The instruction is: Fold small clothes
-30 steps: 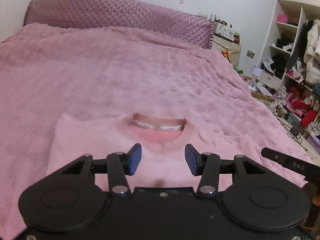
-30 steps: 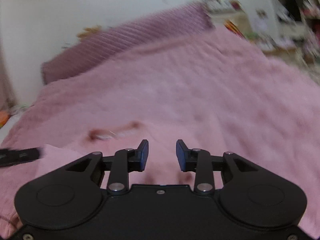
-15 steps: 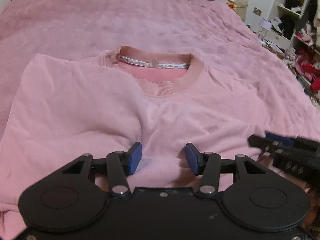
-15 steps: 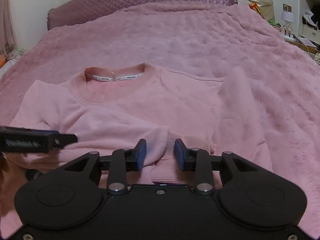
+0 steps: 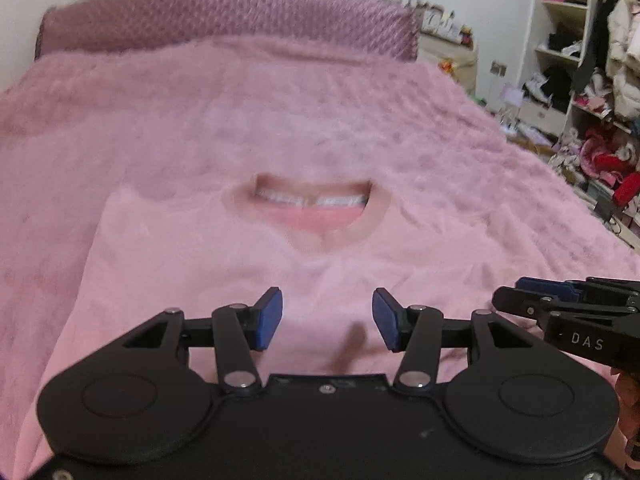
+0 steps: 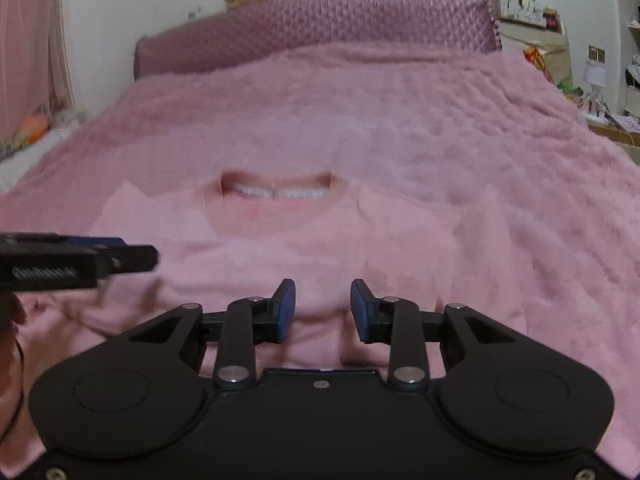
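A pink sweater [image 5: 192, 276] lies flat on the bed, its ribbed collar [image 5: 312, 208] with a white label strip facing away from me. My left gripper [image 5: 327, 320] hovers low over the sweater's near part, open, with only fabric showing behind the gap. My right gripper [image 6: 323, 310] is also low over the sweater [image 6: 320, 240], its blue pads a narrower gap apart and nothing pinched between them. Each gripper shows in the other's view: the right gripper [image 5: 560, 300] at the right edge, the left gripper [image 6: 120, 256] at the left edge. The sweater's near hem is hidden under the gripper bodies.
A fluffy pink bedspread [image 5: 360, 120] covers the whole bed. A purple quilted headboard [image 5: 224, 16] stands at the far end. Open shelves crowded with clothes [image 5: 592, 80] and floor clutter are to the right, with a bedside cabinet [image 6: 536, 40] beside the headboard.
Since half a second ago both grippers have come down low over the sweater and tilted up, so the collar looks flattened. Jaw widths look unchanged.
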